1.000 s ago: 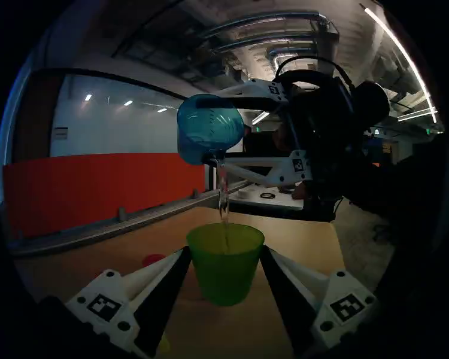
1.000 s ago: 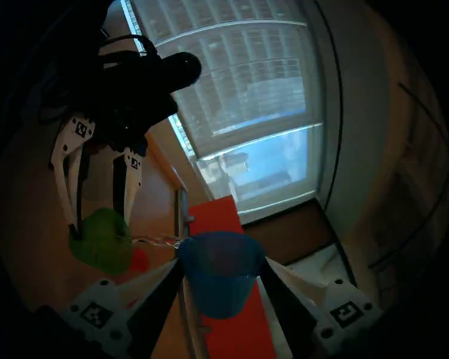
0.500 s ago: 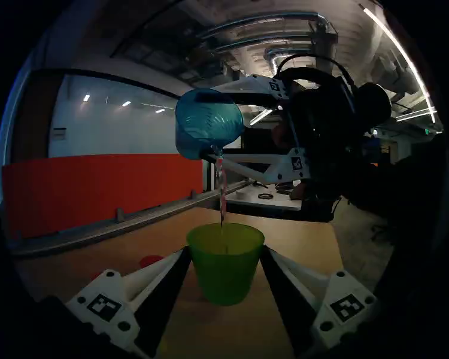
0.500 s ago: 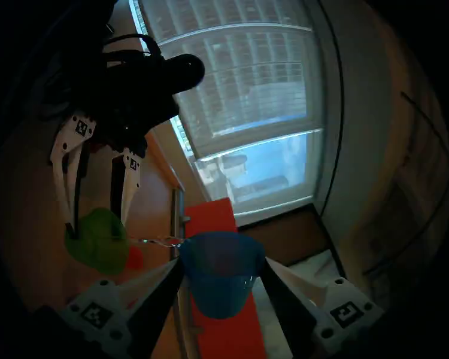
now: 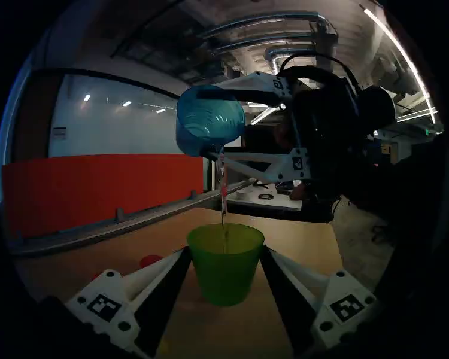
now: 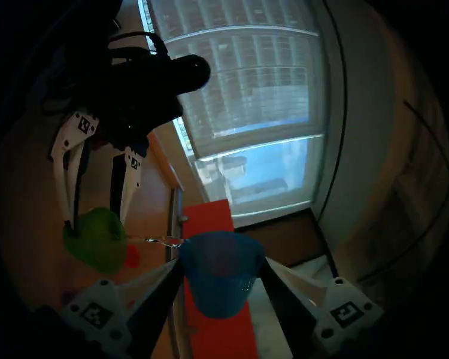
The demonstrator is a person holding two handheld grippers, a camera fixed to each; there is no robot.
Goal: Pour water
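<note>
Wooden table holds a red disc near the green cup, which the left gripper pinches; the right gripper pinches the tilted blue cup, with water still streaming.

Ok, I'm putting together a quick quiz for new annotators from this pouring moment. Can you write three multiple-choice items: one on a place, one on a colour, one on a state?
1. Where is the blue cup relative to the green cup?
A. Above it, tilted
B. Nested inside it
C. Underneath it

2. What colour is the cup between the left gripper's fingers?
A. Red
B. Green
C. Blue

3. What is the water doing?
A. Sitting still in both cups
B. Spilling past the rim
C. Falling in a thin stream into the green cup

Answers:
1 A: the left gripper view shows it tipped over the green cup, held by the right gripper.
2 B: both fingers press the green cup's sides.
3 C: the stream runs from the blue cup's rim into the green cup's mouth.
</note>
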